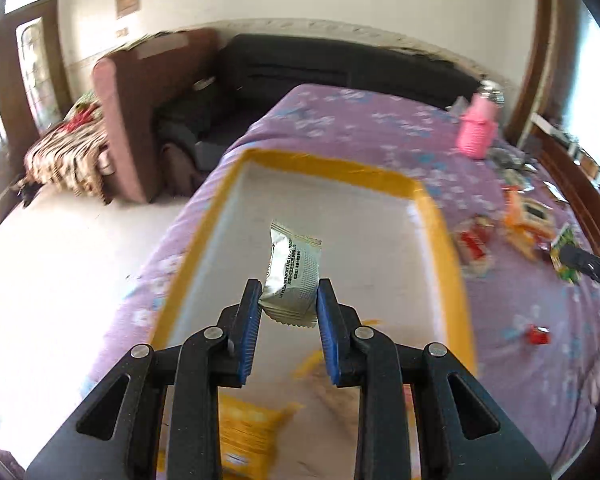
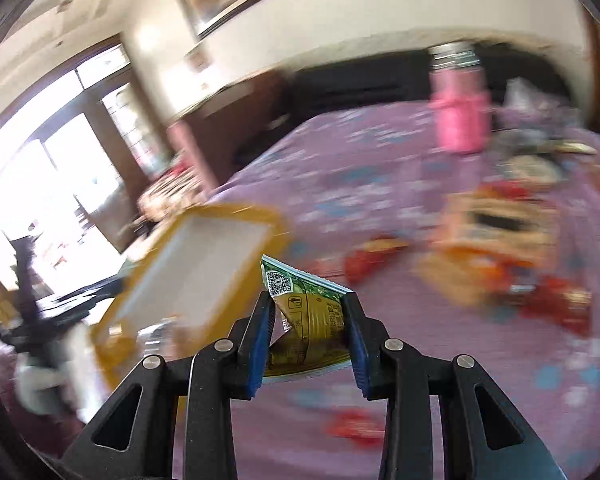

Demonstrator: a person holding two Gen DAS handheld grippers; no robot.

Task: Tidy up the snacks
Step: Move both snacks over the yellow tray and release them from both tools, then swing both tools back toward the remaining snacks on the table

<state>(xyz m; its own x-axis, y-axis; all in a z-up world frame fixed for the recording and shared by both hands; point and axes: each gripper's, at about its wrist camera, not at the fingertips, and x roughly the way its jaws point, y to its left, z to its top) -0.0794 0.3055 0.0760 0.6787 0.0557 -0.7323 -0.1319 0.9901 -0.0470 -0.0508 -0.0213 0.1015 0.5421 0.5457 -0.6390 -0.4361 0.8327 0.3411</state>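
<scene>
Purple floral bedspread (image 1: 340, 128) fills both views, with the yellow-rimmed tray (image 1: 324, 166) at centre frame in the left wrist view. Left gripper (image 1: 289, 300) is clenched on a silver snack packet (image 1: 294, 268), held above the tray's white floor. Right gripper (image 2: 309, 314) is clamped on a green snack packet (image 2: 308, 312), crumpled between the pads; tray sits left of centre there. Loose snacks (image 1: 520, 228) lie at right of frame, near a pink bottle (image 1: 476, 128). Judgement: step in hand is drop-off. Bring each packet low over the tray floor before letting go (foil is light, may flutter past the rim), and place clear of the yellow packet (image 1: 252, 432) at lower frame.
</scene>
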